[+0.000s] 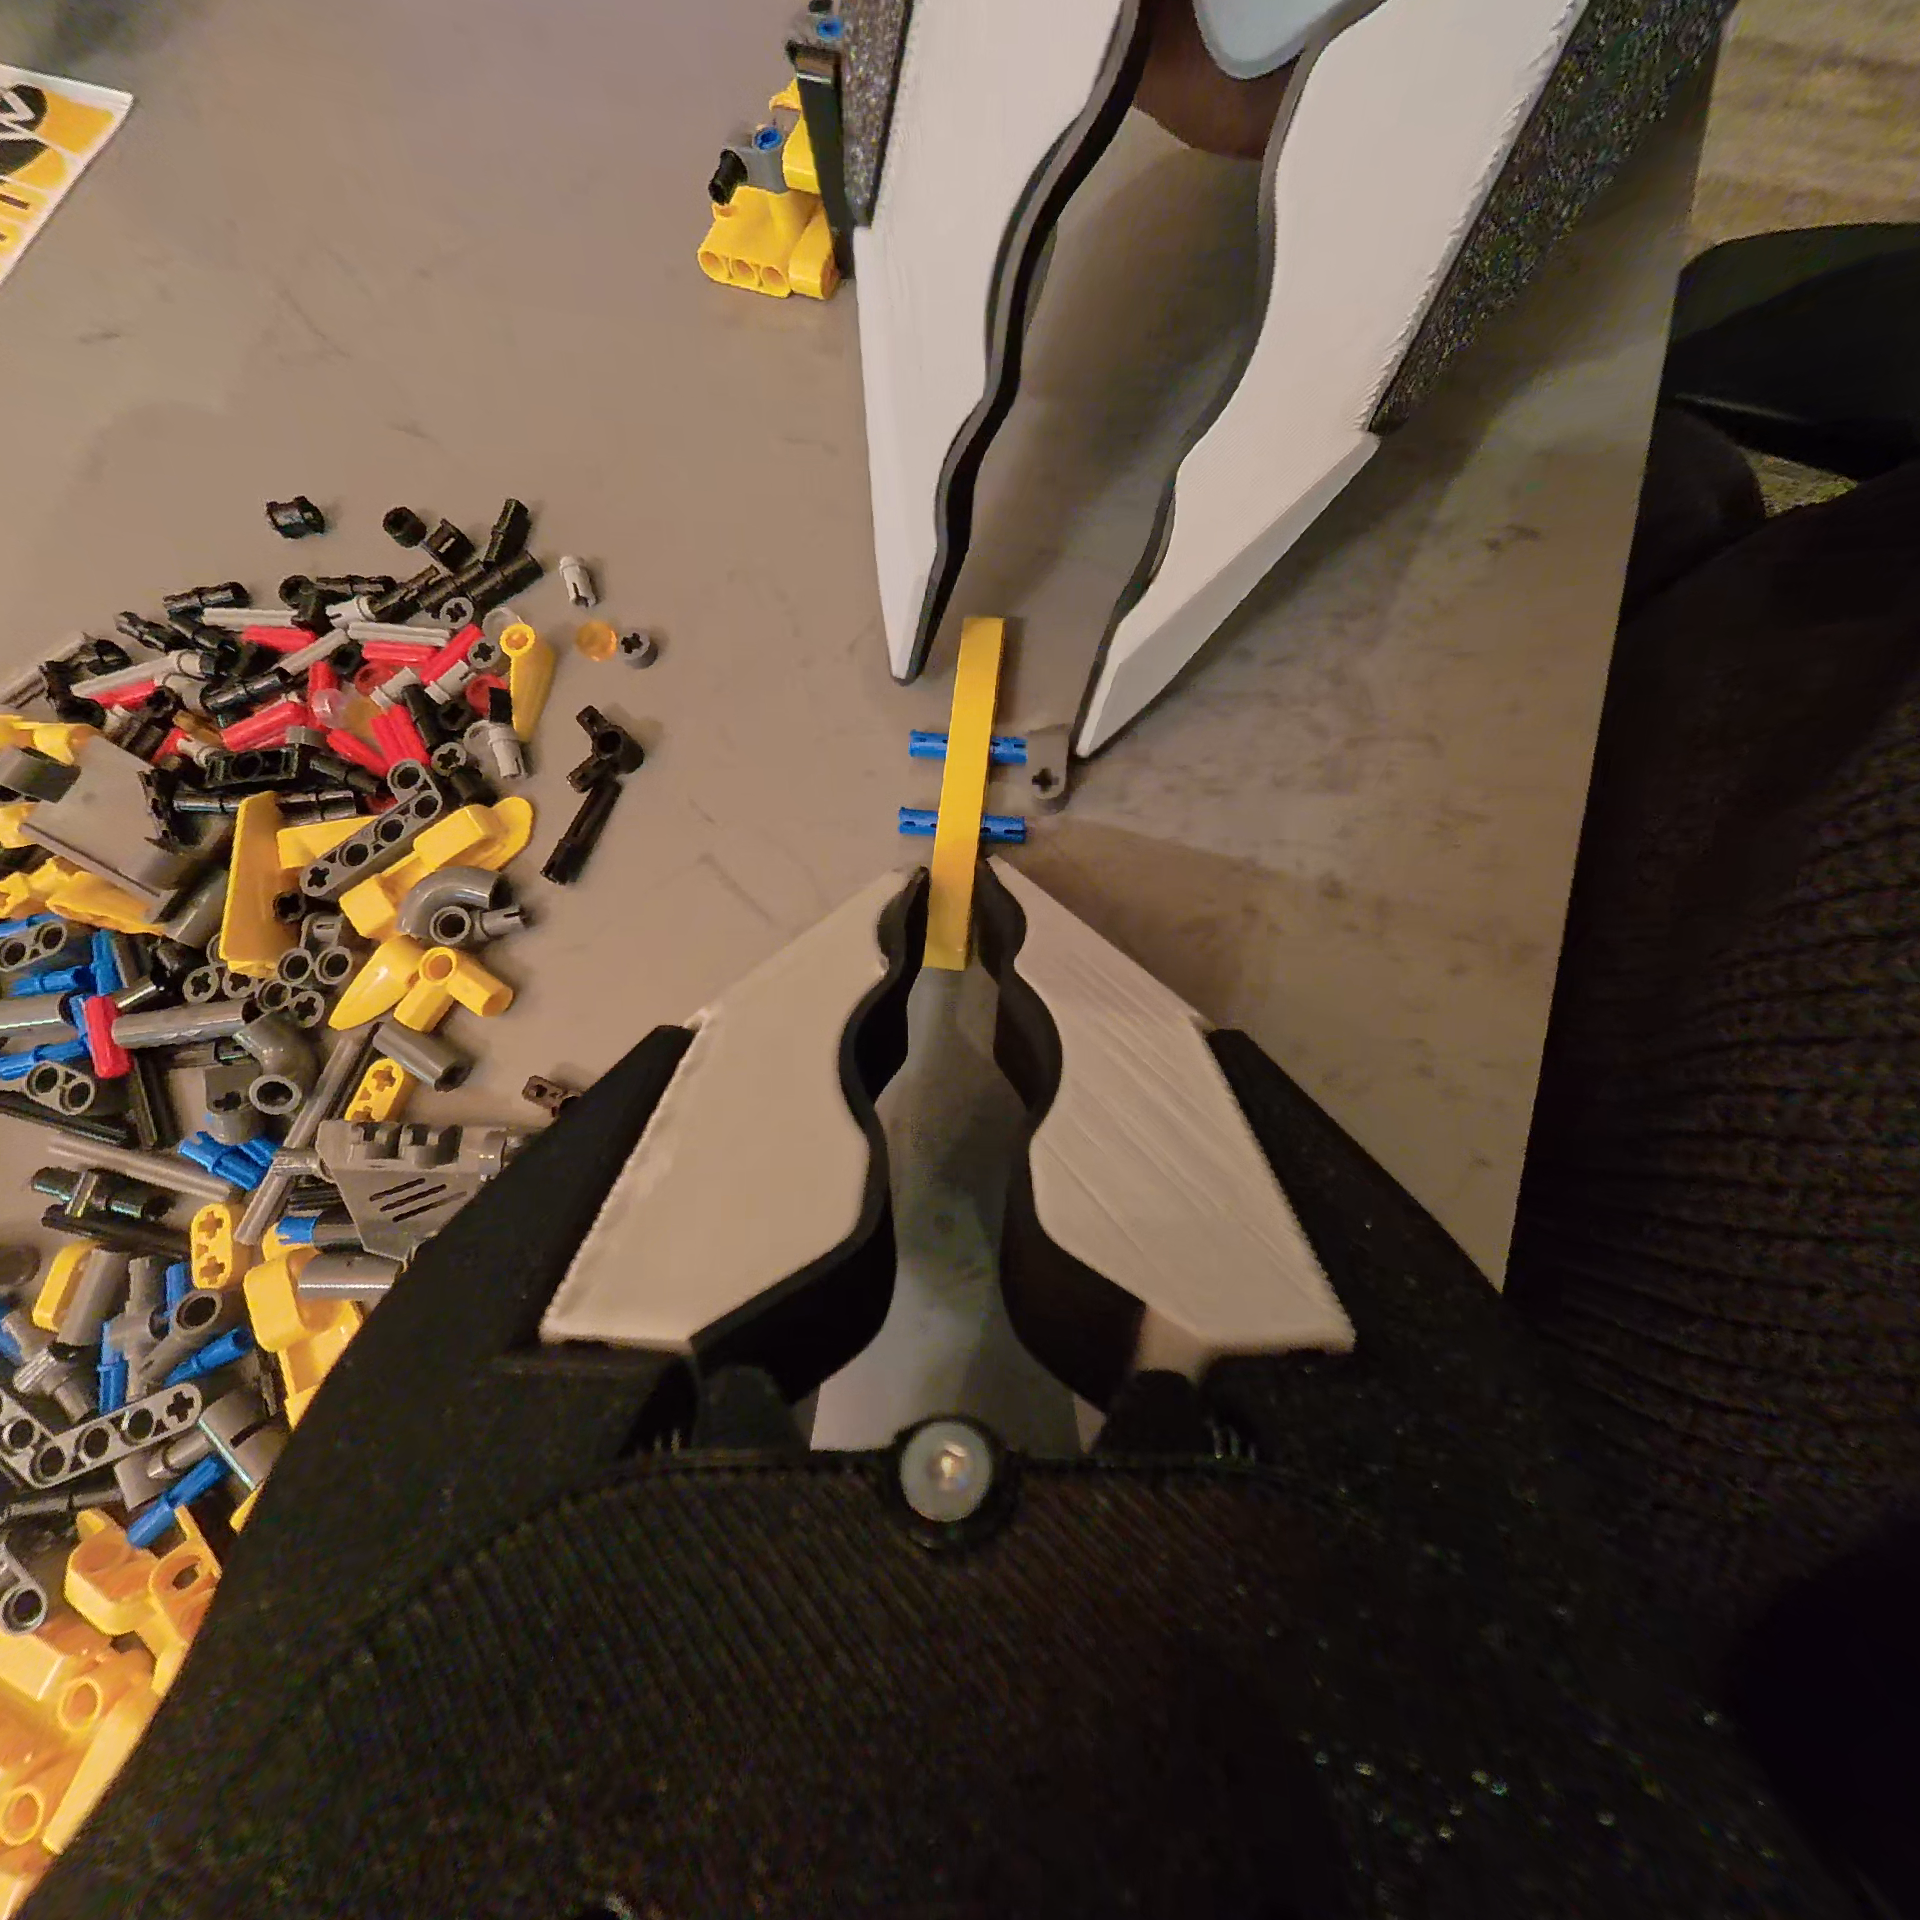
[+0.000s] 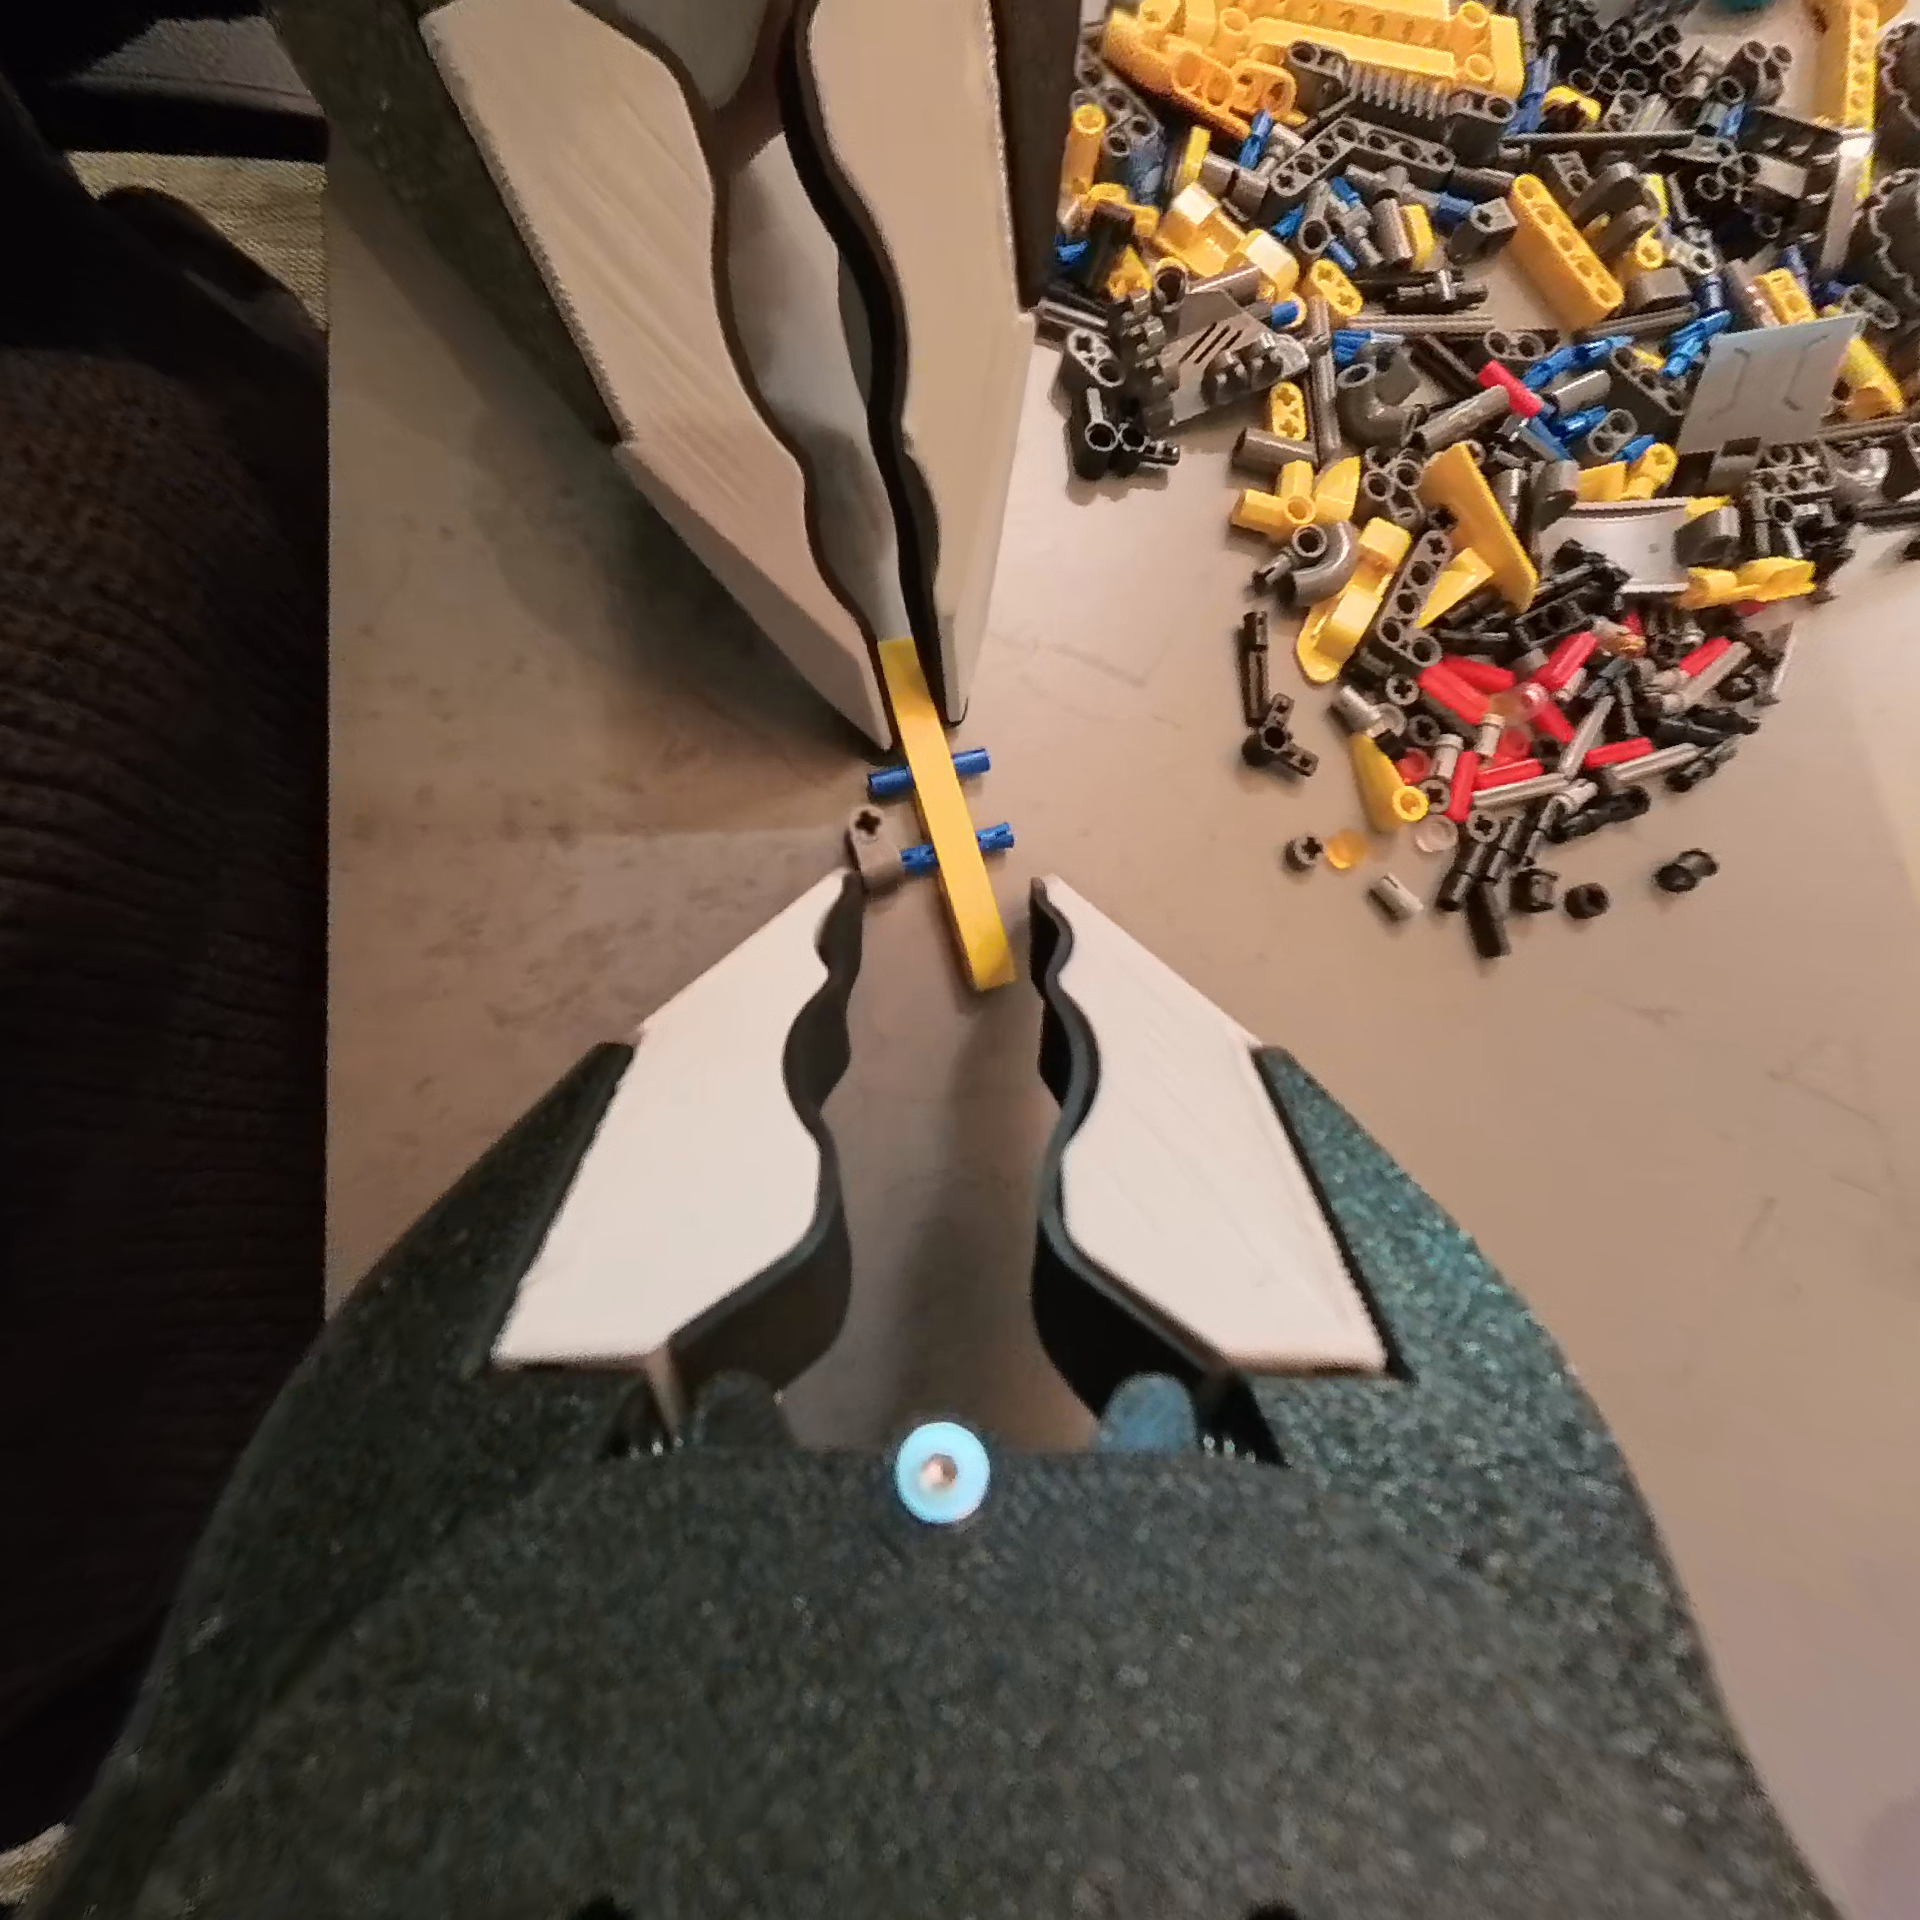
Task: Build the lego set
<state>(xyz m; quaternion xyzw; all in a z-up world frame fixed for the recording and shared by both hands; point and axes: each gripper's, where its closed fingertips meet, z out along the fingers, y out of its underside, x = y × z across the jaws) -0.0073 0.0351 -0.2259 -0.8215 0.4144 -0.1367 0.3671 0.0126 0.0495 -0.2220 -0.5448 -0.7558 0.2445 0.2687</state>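
Observation:
My left gripper [image 1: 951, 894] is shut on one end of a thin yellow beam [image 1: 966, 790], held edge-up just above the grey table [image 1: 623, 416]. Two blue pins [image 1: 964, 746] cross the beam. A small grey connector [image 1: 1049, 774] sits on one pin's end. My right gripper [image 2: 940, 888] is open, with the beam's free end [image 2: 977, 935] between its fingers. Its left fingertip [image 2: 836, 904] is at the grey connector [image 2: 871, 847]. The right gripper also shows in the left wrist view [image 1: 997, 701], and the left gripper in the right wrist view [image 2: 920, 717].
A large pile of loose yellow, grey, black, red and blue parts [image 1: 260, 935] lies beside the grippers, also in the right wrist view [image 2: 1507, 416]. A small yellow assembly [image 1: 774, 229] and a printed booklet [image 1: 42, 156] lie farther off. Dark knitted fabric [image 1: 1714, 1039] borders the table edge. Less than 4 cm separates the two grippers' tips.

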